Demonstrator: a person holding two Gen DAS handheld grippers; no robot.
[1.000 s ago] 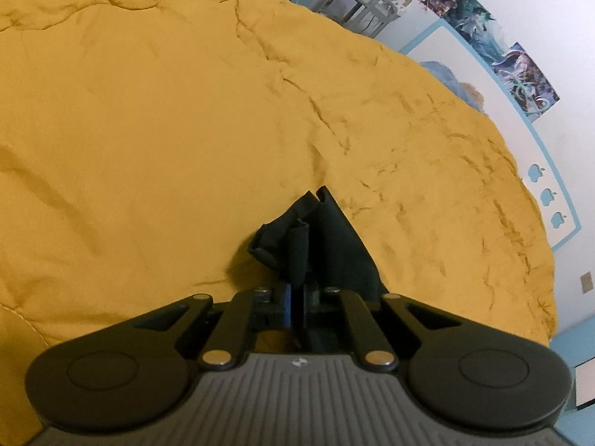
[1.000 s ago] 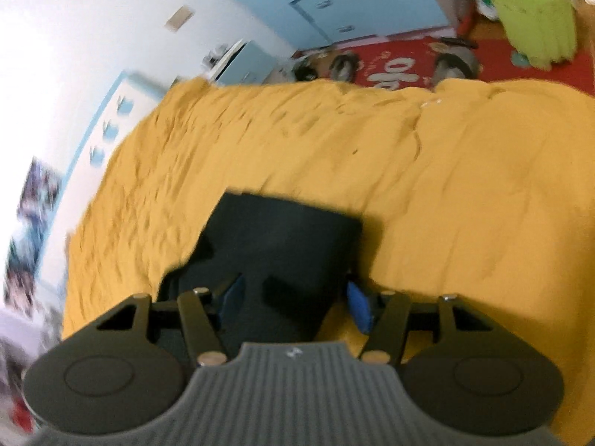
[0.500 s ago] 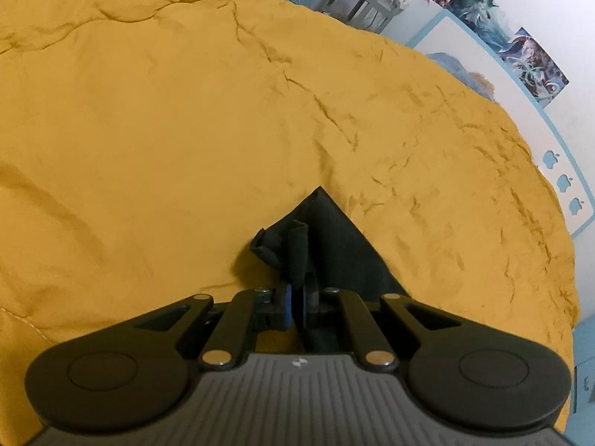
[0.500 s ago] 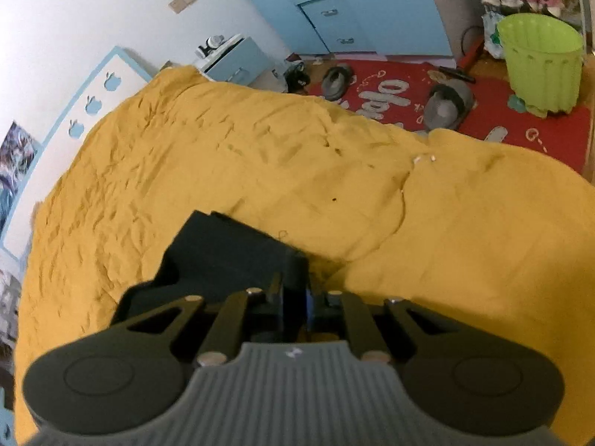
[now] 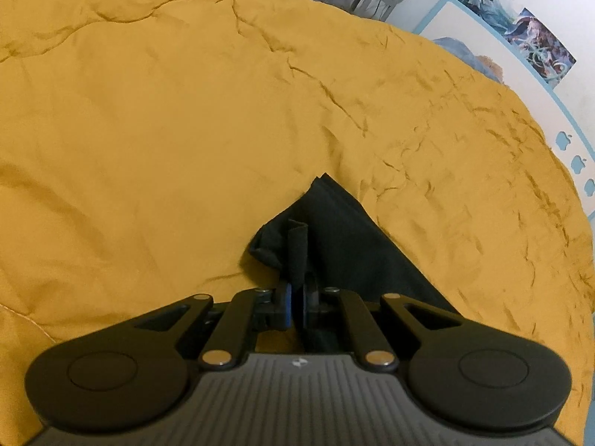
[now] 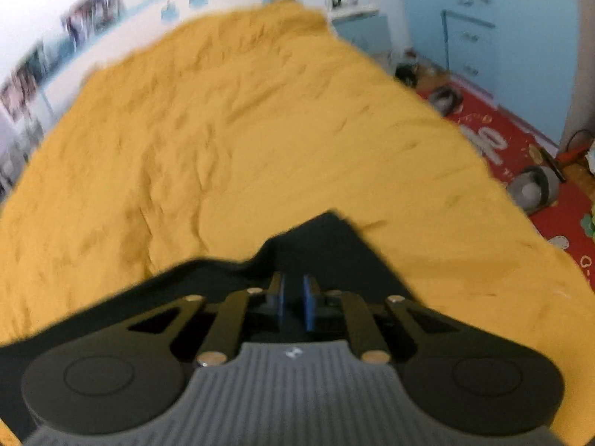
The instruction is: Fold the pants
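The black pants (image 5: 346,245) lie on the yellow bedspread (image 5: 186,130). My left gripper (image 5: 296,297) is shut on a bunched edge of the pants, and a strip of black cloth sticks up between its blue pads. In the right wrist view the pants (image 6: 327,245) spread under and to the left of my right gripper (image 6: 293,301). Its jaws are nearly together with black cloth between the blue pads. This view is blurred by motion.
The bedspread (image 6: 241,130) fills most of both views. A white wall with posters (image 5: 535,33) runs along the bed's far side. A red rug (image 6: 520,148) with slippers, a blue cabinet (image 6: 468,37) and a small blue nightstand (image 6: 357,26) lie beyond the bed's edge.
My right gripper went from open over the pants to shut on the cloth, then swung so the view turned toward the wall. The pants' corner in the left view flattened.
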